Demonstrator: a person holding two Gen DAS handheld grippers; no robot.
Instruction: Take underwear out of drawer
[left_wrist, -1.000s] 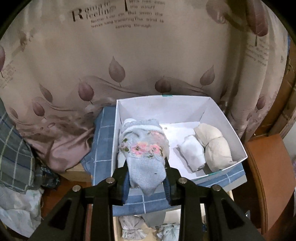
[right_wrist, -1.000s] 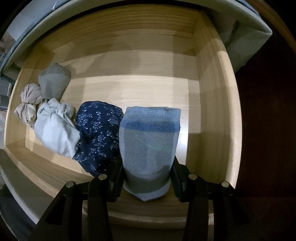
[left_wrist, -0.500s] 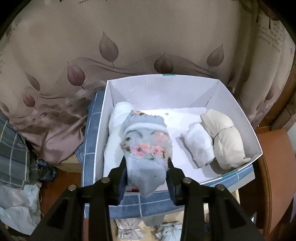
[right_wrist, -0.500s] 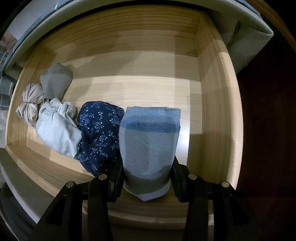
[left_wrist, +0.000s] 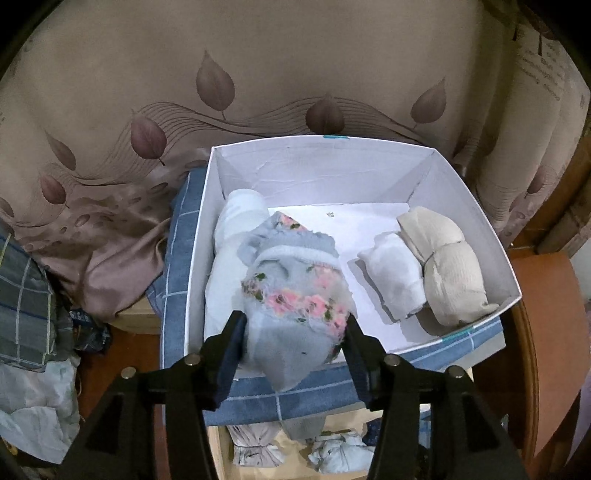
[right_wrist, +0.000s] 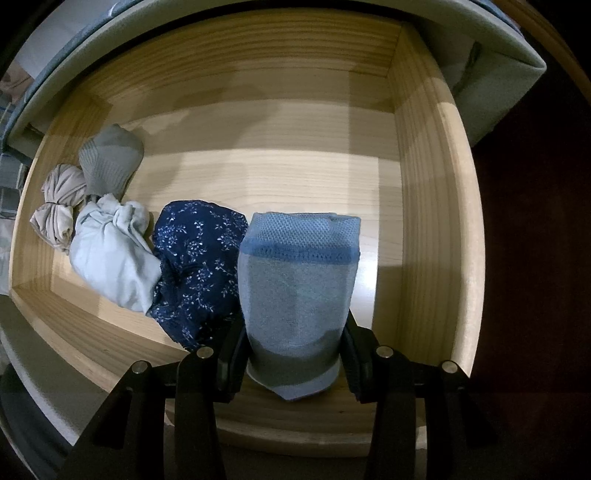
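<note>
**Left tongs letting go over the box, right tongs gripping a roll in the drawer**

So compared to a second ago, the left gripper (left_wrist: 293, 341) has dropped lower over the white box (left_wrist: 476, 218) and its jaws have just been opening. The floral grey underwear (left_wrist: 295, 295) was pinched tight between them before; now there's a visible gap on the left side and the bundle has slumped down against the white roll (left_wrist: 236, 236) at the box's left wall. It sits between the jaws, maybe brushing the right pad, but I'd say it's no longer being squeezed. Looks like one more piece delivered, joining the small white bundle (left_wrist: 395, 273) and the beige knotted bundle (left_wrist: 447, 266) on the right side of the box

Over in the right wrist view nothing has moved. The right gripper (right_wrist: 293, 356) is partly closed and clamped on the blue-banded grey roll (right_wrist: 299, 291), which stands over the wooden drawer (right_wrist: 428, 206). Beside it, to the left, are the navy floral piece (right_wrist: 199, 266), a pale grey knotted piece (right_wrist: 110, 258), a beige knotted pair (right_wrist: 59, 206) and a grey roll (right_wrist: 110, 158), so I reckon there's plenty left to pull out
</note>
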